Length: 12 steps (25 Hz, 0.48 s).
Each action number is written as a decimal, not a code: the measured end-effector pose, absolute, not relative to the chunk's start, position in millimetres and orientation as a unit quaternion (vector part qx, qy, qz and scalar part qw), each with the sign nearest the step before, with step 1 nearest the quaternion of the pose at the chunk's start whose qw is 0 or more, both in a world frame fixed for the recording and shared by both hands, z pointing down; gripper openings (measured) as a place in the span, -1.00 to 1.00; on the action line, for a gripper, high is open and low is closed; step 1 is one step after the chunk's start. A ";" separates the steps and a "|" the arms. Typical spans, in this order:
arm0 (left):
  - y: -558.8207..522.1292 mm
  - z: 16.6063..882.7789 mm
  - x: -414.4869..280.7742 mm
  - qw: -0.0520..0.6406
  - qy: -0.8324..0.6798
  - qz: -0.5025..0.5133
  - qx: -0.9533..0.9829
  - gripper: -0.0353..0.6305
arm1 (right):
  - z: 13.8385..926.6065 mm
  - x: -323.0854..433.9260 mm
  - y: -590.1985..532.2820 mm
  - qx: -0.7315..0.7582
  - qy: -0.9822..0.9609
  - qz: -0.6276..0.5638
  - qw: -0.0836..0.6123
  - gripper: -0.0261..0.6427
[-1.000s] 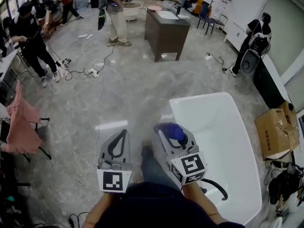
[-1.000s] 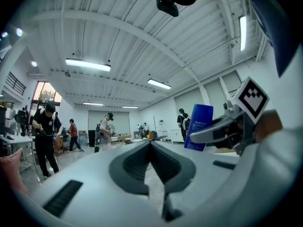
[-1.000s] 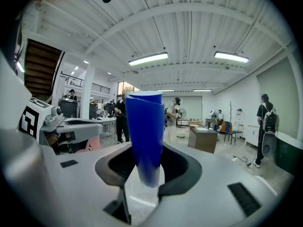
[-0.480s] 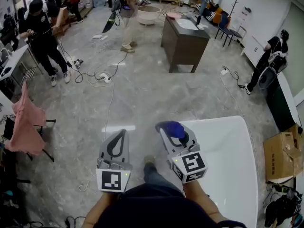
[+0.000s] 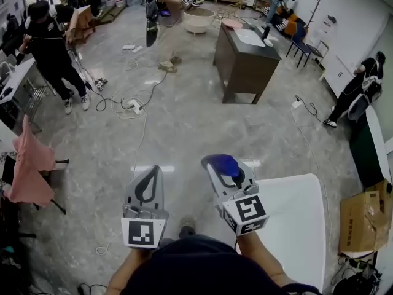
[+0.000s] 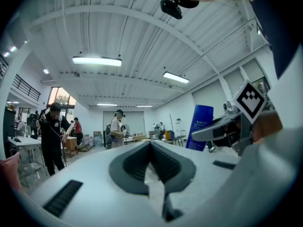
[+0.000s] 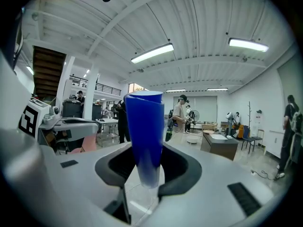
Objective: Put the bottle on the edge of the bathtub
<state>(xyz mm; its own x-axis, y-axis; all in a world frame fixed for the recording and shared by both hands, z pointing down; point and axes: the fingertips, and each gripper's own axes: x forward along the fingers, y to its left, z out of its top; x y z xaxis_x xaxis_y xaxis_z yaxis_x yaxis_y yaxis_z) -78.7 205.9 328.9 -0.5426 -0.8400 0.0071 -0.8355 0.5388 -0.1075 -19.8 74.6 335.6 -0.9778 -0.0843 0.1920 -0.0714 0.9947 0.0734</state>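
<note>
A blue bottle (image 5: 225, 165) stands upright between the jaws of my right gripper (image 5: 221, 166), which is shut on it, held up over the grey floor. In the right gripper view the bottle (image 7: 144, 136) fills the middle, with the jaws pressing on its lower part. The white bathtub (image 5: 288, 180) lies at the lower right, to the right of that gripper and below it. My left gripper (image 5: 151, 171) hovers beside the right one, shut with nothing in it. In the left gripper view its fingertips (image 6: 152, 144) meet, and the bottle (image 6: 199, 126) shows to the right.
A dark desk (image 5: 249, 60) stands ahead on the marble floor. Several people work around the room. Cables and a power strip (image 5: 132, 106) trail over the floor at left. A pink cloth (image 5: 27, 165) hangs at far left, and a cardboard box (image 5: 362, 217) sits right of the tub.
In the head view the bathtub has slid down and to the right, with less of it showing, and the desk has come nearer. Both grippers keep their places and grips.
</note>
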 end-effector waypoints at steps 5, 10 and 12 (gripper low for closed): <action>176.9 329.0 -100.4 0.020 0.882 -0.050 -0.467 -0.89 | 334.8 -44.0 43.7 0.030 -0.994 -0.030 0.098 -0.44; 161.4 334.2 -128.8 0.016 0.885 -0.054 -0.463 -0.89 | 343.9 -69.6 28.4 0.026 -0.993 -0.024 0.109 -0.44; 156.5 337.5 -137.9 0.013 0.885 -0.054 -0.463 -0.89 | 347.5 -77.8 23.9 0.026 -0.993 -0.023 0.112 -0.44</action>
